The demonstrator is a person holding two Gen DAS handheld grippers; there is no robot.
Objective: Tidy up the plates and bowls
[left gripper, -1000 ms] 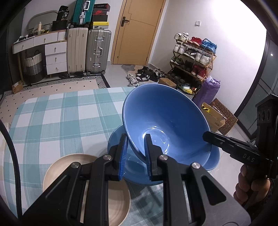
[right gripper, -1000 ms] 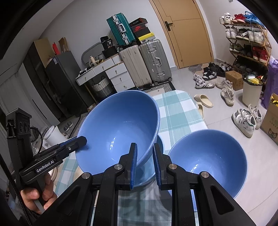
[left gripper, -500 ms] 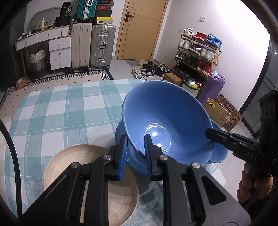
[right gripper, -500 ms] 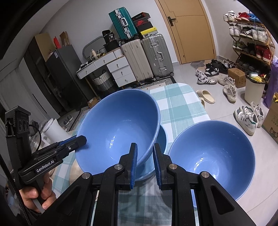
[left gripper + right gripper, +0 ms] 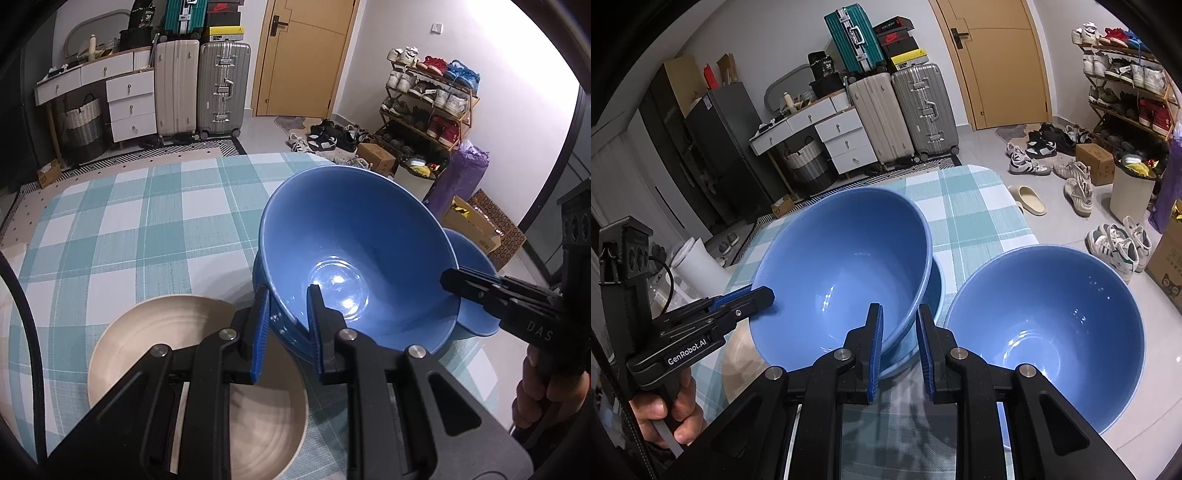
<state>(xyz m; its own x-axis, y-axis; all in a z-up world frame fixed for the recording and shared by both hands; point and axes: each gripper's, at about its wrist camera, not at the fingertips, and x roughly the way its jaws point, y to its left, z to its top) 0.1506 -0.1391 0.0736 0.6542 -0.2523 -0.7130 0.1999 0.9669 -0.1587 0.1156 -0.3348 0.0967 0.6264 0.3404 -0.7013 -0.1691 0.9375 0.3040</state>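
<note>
Tilting toward the cameras, mouth up, the held blue bowl (image 5: 354, 251) sits in another blue bowl (image 5: 934, 291) on the checked desk (image 5: 122, 229), both grippers' fingers (image 5: 260, 325) clenched on its rim. Blue bowls number three, counting the free blue bowl (image 5: 1045, 332); one cream bowl (image 5: 162, 332) stands beside.

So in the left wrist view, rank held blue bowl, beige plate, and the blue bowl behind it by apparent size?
1. Held blue bowl, largest, though nearest the camera.
2. Beige plate, partly hidden by the claw, so uncertain.
3. Far blue bowl, mostly hidden; true size unclear.
</note>
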